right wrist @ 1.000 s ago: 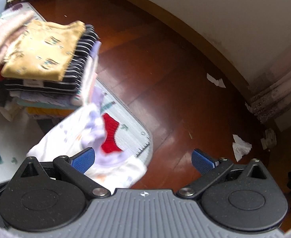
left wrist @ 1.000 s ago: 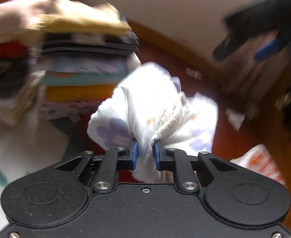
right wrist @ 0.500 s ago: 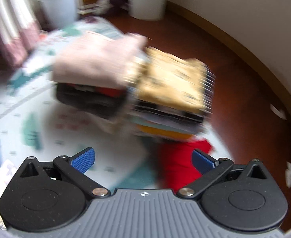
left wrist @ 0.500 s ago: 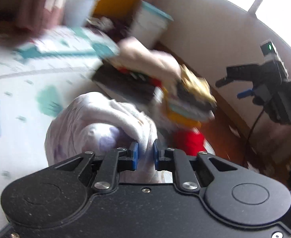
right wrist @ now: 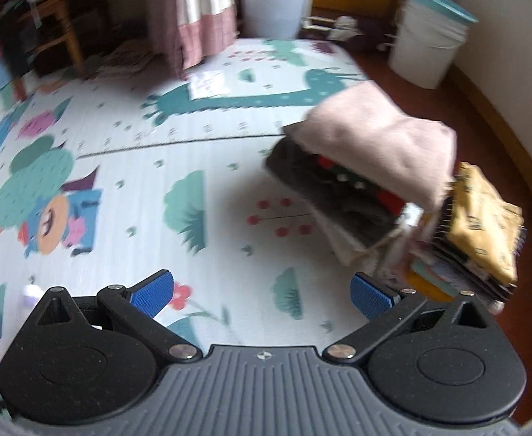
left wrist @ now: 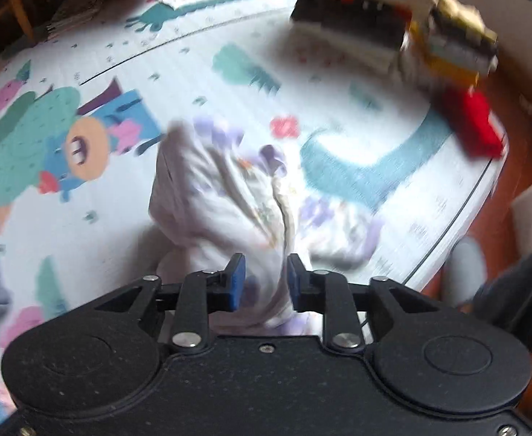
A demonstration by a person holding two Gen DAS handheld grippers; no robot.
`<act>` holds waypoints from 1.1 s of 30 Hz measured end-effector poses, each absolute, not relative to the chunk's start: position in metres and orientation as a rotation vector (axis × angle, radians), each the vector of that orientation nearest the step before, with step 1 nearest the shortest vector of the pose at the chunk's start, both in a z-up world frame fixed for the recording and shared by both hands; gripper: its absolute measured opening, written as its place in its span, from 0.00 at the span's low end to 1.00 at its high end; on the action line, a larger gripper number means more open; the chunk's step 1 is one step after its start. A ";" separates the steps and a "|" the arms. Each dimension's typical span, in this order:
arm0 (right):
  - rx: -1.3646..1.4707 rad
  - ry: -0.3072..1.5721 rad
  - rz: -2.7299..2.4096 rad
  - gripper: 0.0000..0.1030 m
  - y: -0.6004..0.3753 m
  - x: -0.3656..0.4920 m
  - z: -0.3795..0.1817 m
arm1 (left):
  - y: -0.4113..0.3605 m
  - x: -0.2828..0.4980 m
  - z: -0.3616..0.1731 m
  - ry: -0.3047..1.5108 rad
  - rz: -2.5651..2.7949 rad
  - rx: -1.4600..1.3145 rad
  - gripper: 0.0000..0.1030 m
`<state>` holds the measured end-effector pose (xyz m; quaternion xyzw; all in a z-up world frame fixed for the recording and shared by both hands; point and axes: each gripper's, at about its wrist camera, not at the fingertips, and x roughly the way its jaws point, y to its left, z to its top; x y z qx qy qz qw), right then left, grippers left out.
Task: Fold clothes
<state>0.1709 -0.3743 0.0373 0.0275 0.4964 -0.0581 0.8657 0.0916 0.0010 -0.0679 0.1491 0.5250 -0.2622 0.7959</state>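
White floral garment [left wrist: 229, 196] hangs bunched over the play mat [left wrist: 84, 218], a fold of it between the fingers of the left gripper [left wrist: 262, 281]. Its jaws have just been opening; a gap shows at the left pad, so the cloth is released or nearly so. Right gripper [right wrist: 262, 290] stands wide apart, grasping nothing. Folded stack [right wrist: 393, 189] rests near the mat's edge; red cloth [left wrist: 476, 127] beside it.

A home: cartoon play mat [right wrist: 128, 167], curtain [right wrist: 200, 11], wooden floor [right wrist: 491, 134].
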 end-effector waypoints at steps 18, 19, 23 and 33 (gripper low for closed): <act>-0.462 1.181 0.274 1.00 -0.241 0.214 -0.068 | 0.013 0.211 -0.107 1.034 -0.673 0.544 0.58; -0.464 1.204 0.293 1.00 -0.240 0.219 -0.076 | 0.011 0.219 -0.110 1.039 -0.696 0.546 0.58; -0.502 1.225 0.355 1.00 -0.234 0.235 -0.103 | 0.011 0.253 -0.126 1.054 -0.769 0.452 0.58; -0.389 1.292 0.596 0.95 -0.240 0.275 -0.157 | 0.017 0.315 -0.178 1.152 -0.926 0.299 0.59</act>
